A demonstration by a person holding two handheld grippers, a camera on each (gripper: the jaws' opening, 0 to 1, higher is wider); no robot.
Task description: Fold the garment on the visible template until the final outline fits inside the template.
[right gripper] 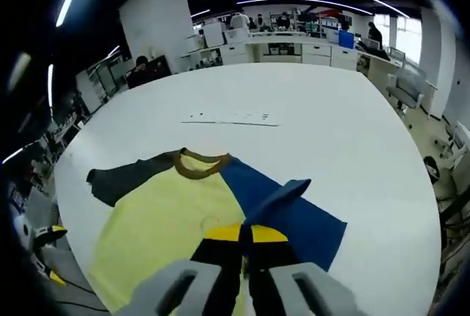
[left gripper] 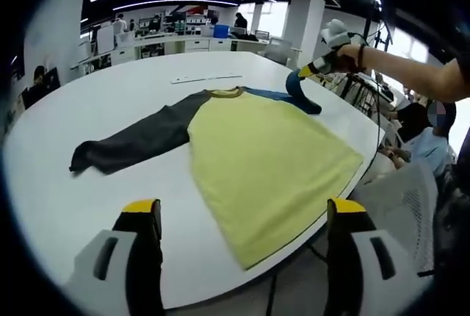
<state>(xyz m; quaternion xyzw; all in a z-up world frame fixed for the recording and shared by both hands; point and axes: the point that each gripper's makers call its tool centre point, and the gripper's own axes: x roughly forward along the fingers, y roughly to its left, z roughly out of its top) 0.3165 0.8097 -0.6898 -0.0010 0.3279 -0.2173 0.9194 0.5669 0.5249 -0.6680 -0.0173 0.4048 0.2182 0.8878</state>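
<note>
A T-shirt lies flat on the white table (left gripper: 110, 95), its yellow body (left gripper: 264, 154) toward me and its brown collar (left gripper: 228, 92) at the far end. Its dark grey sleeve (left gripper: 132, 143) stretches out to the left. My right gripper (left gripper: 302, 73), held by a hand, is shut on the blue sleeve (left gripper: 297, 94), lifting its end off the table. In the right gripper view the yellow-tipped gripper (right gripper: 246, 234) pinches the blue sleeve (right gripper: 283, 198), which bends up over itself beside the yellow body (right gripper: 161, 220). My left gripper (left gripper: 242, 209) hovers open, short of the shirt's hem.
A thin pale strip (right gripper: 231, 118) lies on the table beyond the collar. The table edge (left gripper: 345, 198) runs close along the shirt's right side, with a seated person (left gripper: 429, 136) just past it. Desks and people stand at the far back of the room.
</note>
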